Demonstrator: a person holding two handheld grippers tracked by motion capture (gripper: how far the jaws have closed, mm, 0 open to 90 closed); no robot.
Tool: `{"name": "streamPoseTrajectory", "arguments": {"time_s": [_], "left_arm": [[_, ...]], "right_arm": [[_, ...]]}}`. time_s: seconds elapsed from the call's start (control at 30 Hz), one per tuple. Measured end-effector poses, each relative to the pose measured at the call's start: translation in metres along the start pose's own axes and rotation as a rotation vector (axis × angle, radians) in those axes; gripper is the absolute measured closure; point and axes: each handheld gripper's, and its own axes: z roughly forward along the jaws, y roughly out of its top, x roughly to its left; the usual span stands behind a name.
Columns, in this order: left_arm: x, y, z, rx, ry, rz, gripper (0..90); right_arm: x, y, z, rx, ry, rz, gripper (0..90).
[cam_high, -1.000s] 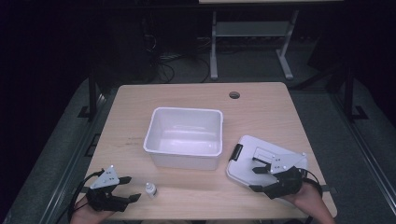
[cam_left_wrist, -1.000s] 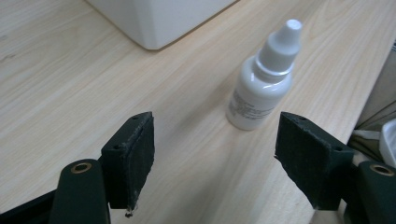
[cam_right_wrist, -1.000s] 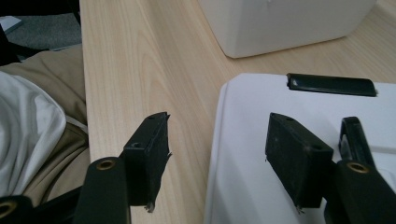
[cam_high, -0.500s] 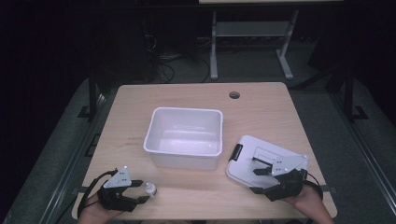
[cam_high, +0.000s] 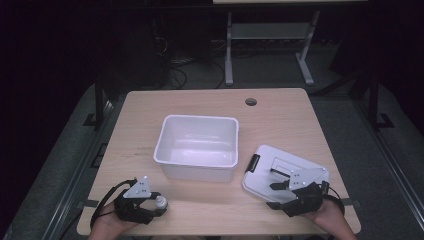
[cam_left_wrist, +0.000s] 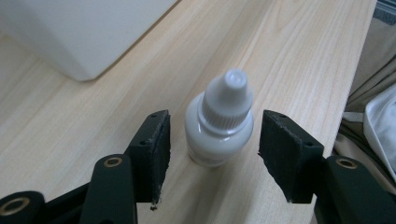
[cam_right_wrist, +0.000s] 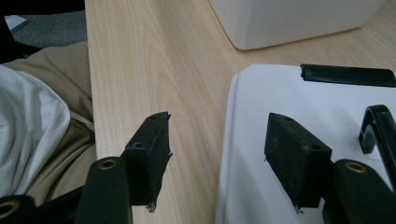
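While your left gripper (cam_left_wrist: 212, 140) rests low at the near edge of the light wooden table (cam_high: 140, 120), its two black fingers (cam_left_wrist: 152, 149) stand wide apart. Between them stands the small white plastic dropper bottle with a ribbed white cap (cam_left_wrist: 219, 123), upright on the table. A clear gap shows on each side of the bottle, so neither pad touches it. The bottle sits roughly midway between the pads, slightly nearer the right-hand one in the left gripper view. Beyond the fingertips and to their left in that view lies a corner of the white rectangular plastic bin (cam_left_wrist: 84, 32). In the high view the bottle (cam_high: 160, 202) sits just at the tips of the left gripper (cam_high: 156, 206), near the front wall of the bin (cam_high: 196, 171).

Your right gripper (cam_right_wrist: 217, 154) is likewise spread wide and grips nothing. Its fingers (cam_right_wrist: 294, 154) straddle the near edge of the flat white plastic lid with black latch handles (cam_right_wrist: 327, 102): one finger stands over the lid surface, the other over bare table beside it. Whether the pad over the lid touches it cannot be determined. One black latch (cam_right_wrist: 348, 74) lies ahead of the fingertips, along the lid's far edge. In the high view the right gripper (cam_high: 280, 190) sits over the near part of the lid (cam_high: 270, 167), which lies flat just beside the bin.
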Motion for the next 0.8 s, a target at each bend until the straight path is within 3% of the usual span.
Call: {"name": "streamPoseTrajectory", "arguments": {"time_s": [0.43,0.8], "left_arm": [[0.000,0.010,-0.002,0.011,0.011,0.029,44.9],[0.000,0.020,-0.004,0.044,0.007,0.055,51.7]], "right_arm": [[0.001,0.000,0.002,0.013,-0.004,-0.006,39.2],[0.002,-0.002,0.001,0.015,-0.009,-0.010,39.2]]}}
